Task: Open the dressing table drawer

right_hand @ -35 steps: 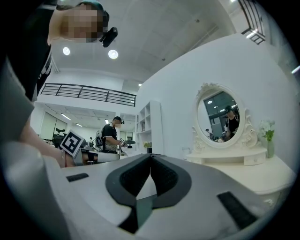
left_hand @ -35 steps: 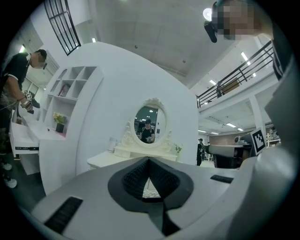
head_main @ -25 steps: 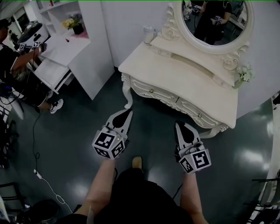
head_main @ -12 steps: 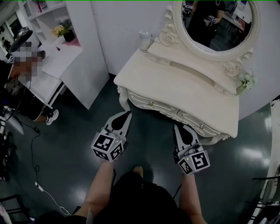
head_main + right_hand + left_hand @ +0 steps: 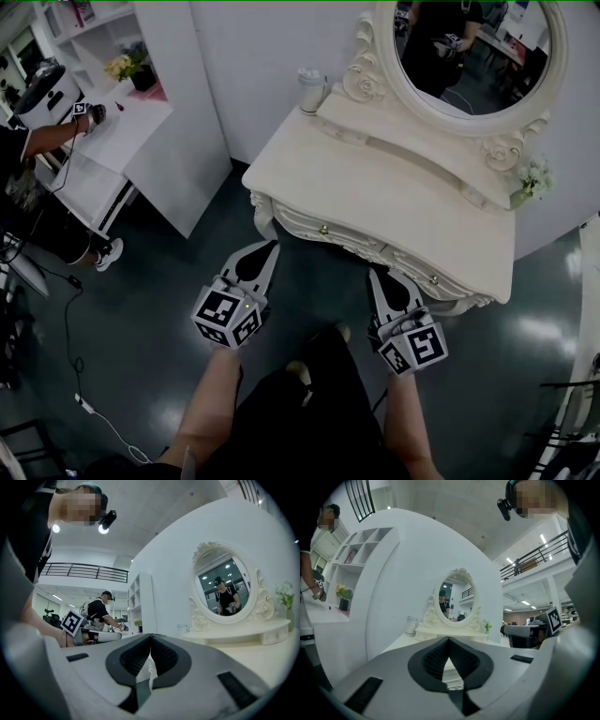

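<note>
**Both grippers closed, short of the shut drawers**

- Dressing table (image 5: 394,183): cream, with a carved front. It stands against a white wall, with an oval mirror (image 5: 473,47) rising from its back edge.
- On the top: a pale cup (image 5: 309,87) at the far left corner and a small flower sprig (image 5: 532,175) at the far right end. The rest of the top is bare.
- Two drawers sit in the front apron under the top. The left drawer (image 5: 342,236) has a small knob (image 5: 323,229), and the right drawer (image 5: 412,265) has its own knob (image 5: 433,279). Both fronts sit flush with the apron, so both are closed.
- Left gripper (image 5: 268,246): held level and pointing at the left end of the table front, below and left of the left drawer's knob and near the carved leg. In its own view the jaws meet at the tips with nothing between them. The carved edge of the table shows through the gap behind the tips.
- Right gripper (image 5: 378,274): held level, under the table's front edge between the two knobs. In its own view the jaws are together and empty.
- From the head view I cannot tell whether either gripper touches the table.
- The marker cubes (image 5: 228,317) face up toward the head camera, with the person's bare forearms behind them.
- Surroundings: dark glossy floor (image 5: 141,309) and a white shelf unit (image 5: 164,141) left of the table. A second person (image 5: 17,155) is working at the shelf unit, well apart.
</note>
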Demonstrator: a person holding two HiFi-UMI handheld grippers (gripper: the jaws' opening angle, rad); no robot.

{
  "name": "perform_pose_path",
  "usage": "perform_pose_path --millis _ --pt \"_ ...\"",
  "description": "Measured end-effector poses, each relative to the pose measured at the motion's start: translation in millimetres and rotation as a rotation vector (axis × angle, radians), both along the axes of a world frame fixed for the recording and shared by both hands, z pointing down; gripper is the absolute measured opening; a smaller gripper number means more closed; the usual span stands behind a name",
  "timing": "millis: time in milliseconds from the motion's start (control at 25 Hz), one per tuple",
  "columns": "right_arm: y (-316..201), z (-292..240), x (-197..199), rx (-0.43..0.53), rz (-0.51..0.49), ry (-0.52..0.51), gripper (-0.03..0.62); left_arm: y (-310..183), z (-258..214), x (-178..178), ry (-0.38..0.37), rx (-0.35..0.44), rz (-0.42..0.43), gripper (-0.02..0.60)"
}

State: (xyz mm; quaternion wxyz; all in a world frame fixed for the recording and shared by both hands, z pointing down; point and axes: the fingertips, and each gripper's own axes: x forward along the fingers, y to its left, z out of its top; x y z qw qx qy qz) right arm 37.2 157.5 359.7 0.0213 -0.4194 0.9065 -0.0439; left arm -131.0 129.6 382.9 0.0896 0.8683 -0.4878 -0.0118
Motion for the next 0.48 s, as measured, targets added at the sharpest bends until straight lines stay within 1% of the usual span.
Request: perform_pose_path --millis 240,480 --pt "-29.3 5.6 0.3 0.002 -0.027 -0.003 0.005 -24.1 5.1 1.8 0.005 0.000 -0.020 0.000" --pt "-82.9 3.7 1.2 0.012 -0.041 -0.008 0.005 -74.2 4.6 8.5 -0.008 0.003 -0.020 0.000"
